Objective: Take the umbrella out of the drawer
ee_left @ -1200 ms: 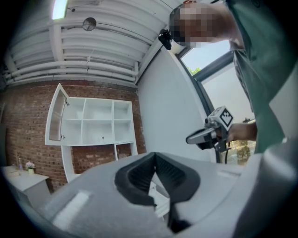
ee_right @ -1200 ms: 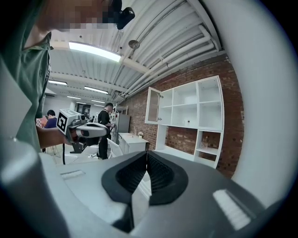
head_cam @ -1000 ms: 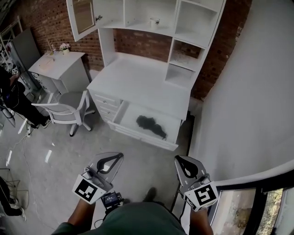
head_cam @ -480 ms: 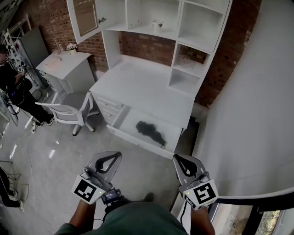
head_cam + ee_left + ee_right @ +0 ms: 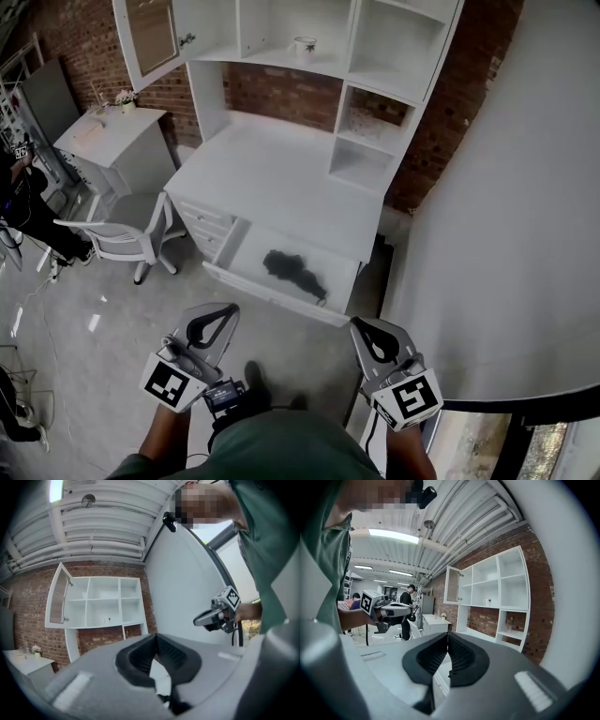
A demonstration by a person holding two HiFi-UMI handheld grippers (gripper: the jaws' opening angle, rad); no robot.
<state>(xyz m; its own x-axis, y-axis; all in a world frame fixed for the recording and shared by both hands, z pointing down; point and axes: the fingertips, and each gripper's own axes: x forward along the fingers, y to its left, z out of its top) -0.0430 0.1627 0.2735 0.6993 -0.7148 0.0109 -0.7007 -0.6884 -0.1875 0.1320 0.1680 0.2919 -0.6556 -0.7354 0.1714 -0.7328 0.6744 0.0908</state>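
Observation:
A black folded umbrella (image 5: 294,271) lies in the open drawer (image 5: 272,293) of a white desk (image 5: 281,183) in the head view. My left gripper (image 5: 226,310) hovers over the floor in front of the drawer's left part, jaws shut and empty. Level with it on the right, my right gripper (image 5: 362,324) is also shut with nothing in it, short of the drawer's right corner. In the left gripper view the left gripper's (image 5: 155,638) tips meet. The right gripper view shows the right gripper's (image 5: 448,634) tips touching too.
A white hutch with open shelves (image 5: 309,37) stands on the desk, a cup (image 5: 305,47) on one shelf. A grey chair (image 5: 122,230) and a small white cabinet (image 5: 108,141) stand at the left. A curved white wall (image 5: 506,216) runs along the right. A person (image 5: 19,202) stands at far left.
Both grippers and the head have moved closer to the desk; the drawer with the umbrella now sits nearer the grippers in the head view. Both grippers stay shut.

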